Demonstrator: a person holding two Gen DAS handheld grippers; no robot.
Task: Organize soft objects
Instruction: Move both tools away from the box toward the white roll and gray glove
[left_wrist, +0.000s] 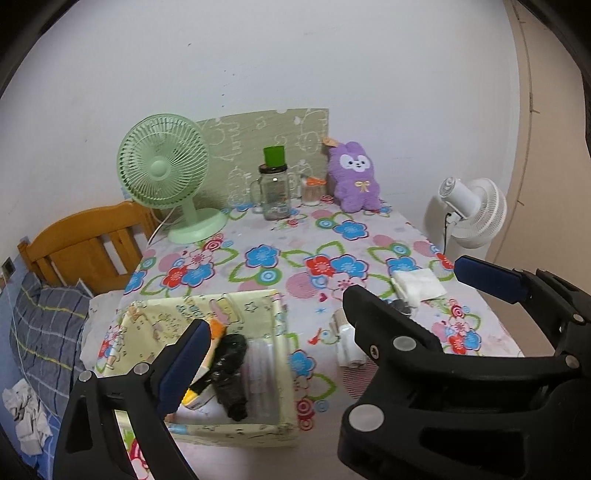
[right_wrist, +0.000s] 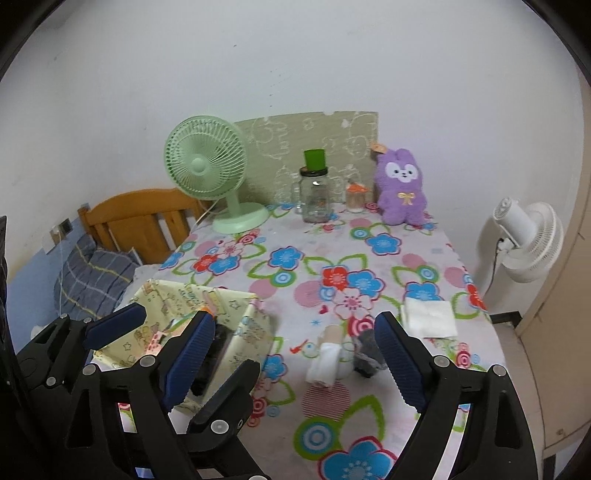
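Left gripper (left_wrist: 321, 325): jaws spread wide, nothing between them, lower frame over the fabric bin (left_wrist: 280, 430).

Right gripper (right_wrist: 295, 354): likewise released and empty, framing the white rolled cloth (right_wrist: 325, 363) and the dark rolled cloth (right_wrist: 365, 352) at centre, probably next to be binned.

Folded white cloth (right_wrist: 430, 317): right of centre, flat on the flowered tablecloth (right_wrist: 295, 229).

Bin: already holds a black roll (left_wrist: 231, 373).

Purple plush (right_wrist: 400, 186): upper right.

No legible writing.

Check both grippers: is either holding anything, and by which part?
Nothing is held. The left gripper and right gripper both stand open and empty above the table; the rolled white cloth lies loose on the floral tablecloth.
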